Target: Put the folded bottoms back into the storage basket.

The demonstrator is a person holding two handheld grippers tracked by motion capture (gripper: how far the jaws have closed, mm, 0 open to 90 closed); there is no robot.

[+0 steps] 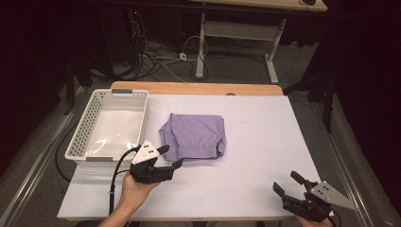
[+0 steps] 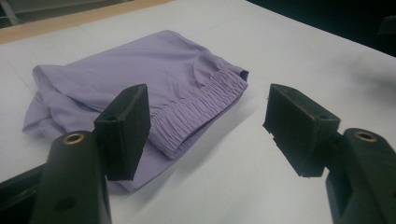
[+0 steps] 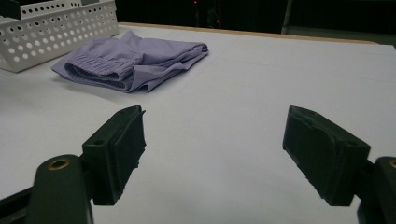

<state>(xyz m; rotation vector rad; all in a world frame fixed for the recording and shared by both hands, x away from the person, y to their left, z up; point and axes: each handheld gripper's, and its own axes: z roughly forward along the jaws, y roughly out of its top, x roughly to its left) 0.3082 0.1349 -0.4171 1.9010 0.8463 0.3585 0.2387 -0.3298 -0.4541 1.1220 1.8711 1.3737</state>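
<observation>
A folded lilac garment (image 1: 194, 136) with an elastic waistband lies mid-table on the white sheet, just right of the basket. My left gripper (image 1: 170, 157) sits at the garment's near-left corner, open, jaws apart with nothing pressed between them. In the left gripper view the garment (image 2: 140, 79) lies just beyond the jaws, its waistband edge passing behind the left jaw of my left gripper (image 2: 208, 126). My right gripper (image 1: 288, 183) rests open near the front right edge of the table. In the right gripper view its jaws (image 3: 212, 151) stand wide over bare sheet, the garment (image 3: 130, 60) far off.
A white perforated basket (image 1: 90, 146) stands at the left side of the table, seen too as the basket (image 3: 56, 32) in the right gripper view. The white sheet (image 1: 265, 142) covers a wooden tabletop. Cables and desk legs lie on the floor beyond.
</observation>
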